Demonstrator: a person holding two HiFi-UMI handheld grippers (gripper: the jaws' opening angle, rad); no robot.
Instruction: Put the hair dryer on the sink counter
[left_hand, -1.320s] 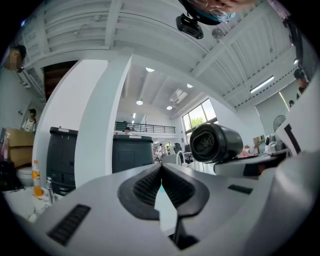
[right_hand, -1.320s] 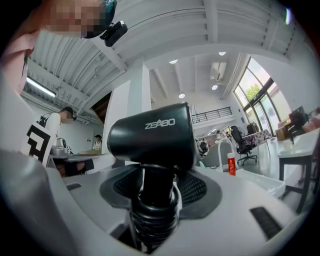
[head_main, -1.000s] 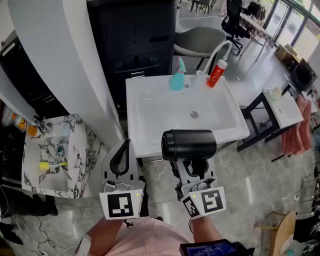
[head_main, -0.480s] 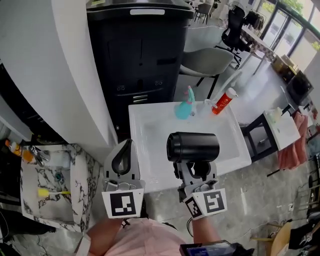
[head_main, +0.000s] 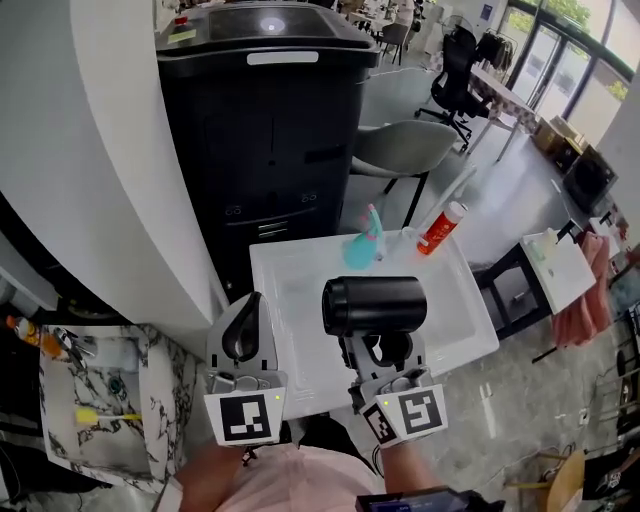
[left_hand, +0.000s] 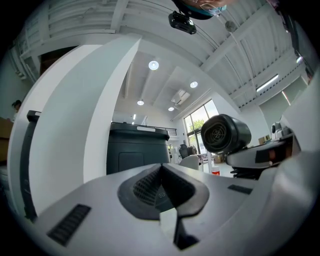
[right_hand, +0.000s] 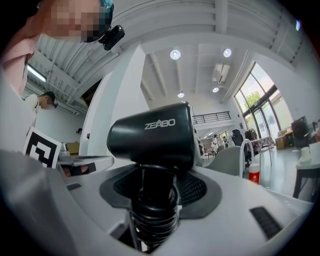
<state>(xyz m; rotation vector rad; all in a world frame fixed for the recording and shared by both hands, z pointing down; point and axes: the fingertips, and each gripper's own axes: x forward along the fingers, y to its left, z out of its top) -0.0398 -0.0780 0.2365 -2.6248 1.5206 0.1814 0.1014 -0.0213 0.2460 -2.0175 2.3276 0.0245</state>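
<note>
A black hair dryer (head_main: 374, 305) stands upright in my right gripper (head_main: 383, 348), whose jaws are shut on its ribbed handle (right_hand: 152, 200); its barrel (right_hand: 152, 135) points sideways. It hangs above the near half of the white sink counter (head_main: 295, 380). My left gripper (head_main: 245, 335) is beside it on the left, over the counter's front left corner, jaws shut with nothing between them. The left gripper view shows the dryer's rear grille (left_hand: 225, 134) to its right.
At the back of the sink stand a teal bottle (head_main: 361, 245), a red tube (head_main: 441, 228) and a white tap (head_main: 447, 195). A tall black cabinet (head_main: 265, 130) rises behind, a white wall (head_main: 90, 150) on the left, and a marble-patterned shelf (head_main: 160, 390) lower left.
The head view has tilted up and the sink sits lower and smaller in it. Both grippers keep their places side by side, the dryer still held in the right one.
</note>
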